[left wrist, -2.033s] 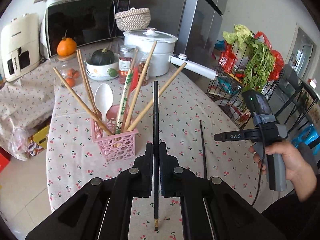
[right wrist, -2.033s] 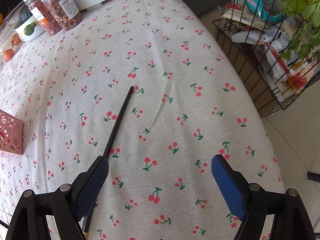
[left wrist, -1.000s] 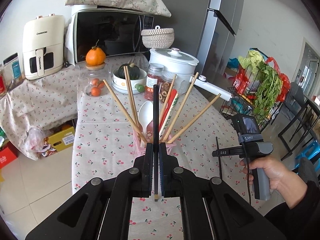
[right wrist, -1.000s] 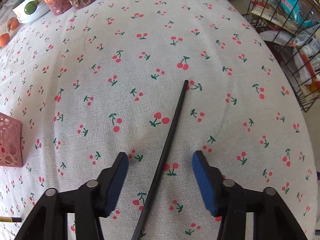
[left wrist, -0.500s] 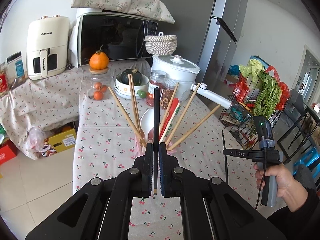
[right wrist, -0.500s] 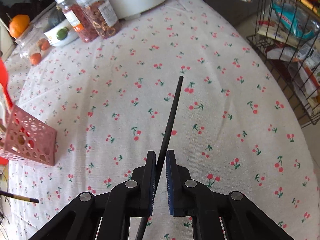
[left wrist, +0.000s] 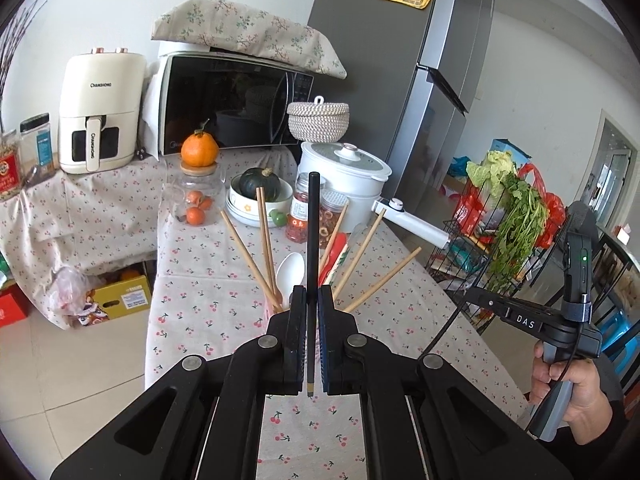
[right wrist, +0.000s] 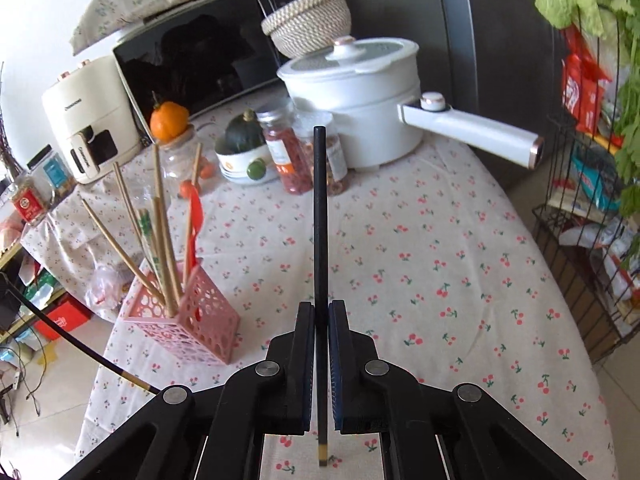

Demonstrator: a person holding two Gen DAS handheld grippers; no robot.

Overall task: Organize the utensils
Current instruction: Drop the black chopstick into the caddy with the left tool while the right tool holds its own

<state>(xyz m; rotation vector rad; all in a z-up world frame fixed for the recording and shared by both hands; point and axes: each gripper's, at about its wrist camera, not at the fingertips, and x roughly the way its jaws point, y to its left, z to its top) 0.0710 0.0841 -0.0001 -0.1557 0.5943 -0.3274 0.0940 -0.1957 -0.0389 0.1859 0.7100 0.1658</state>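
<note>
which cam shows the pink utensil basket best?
Right wrist: the pink basket stands in full view on the tablecloth, wooden chopsticks inside. Left wrist: the left gripper hides nearly all of it; only utensils fan out above.

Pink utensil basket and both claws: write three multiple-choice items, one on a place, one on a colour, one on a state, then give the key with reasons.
1. Where does the pink utensil basket stand?
A. on the cherry-print tablecloth
B. on top of the microwave
C. on the floor

2. What colour is the chopstick held in the left claw?
A. white
B. black
C. red

3. What state is the right claw in?
A. wide open over the table
B. shut on nothing
C. shut on a black chopstick

Key:
1 A, the basket's base rests on the tablecloth in the right wrist view.
2 B, a black stick runs up between the left claw's closed fingers.
3 C, its fingers press on the right-hand black chopstick.
</note>
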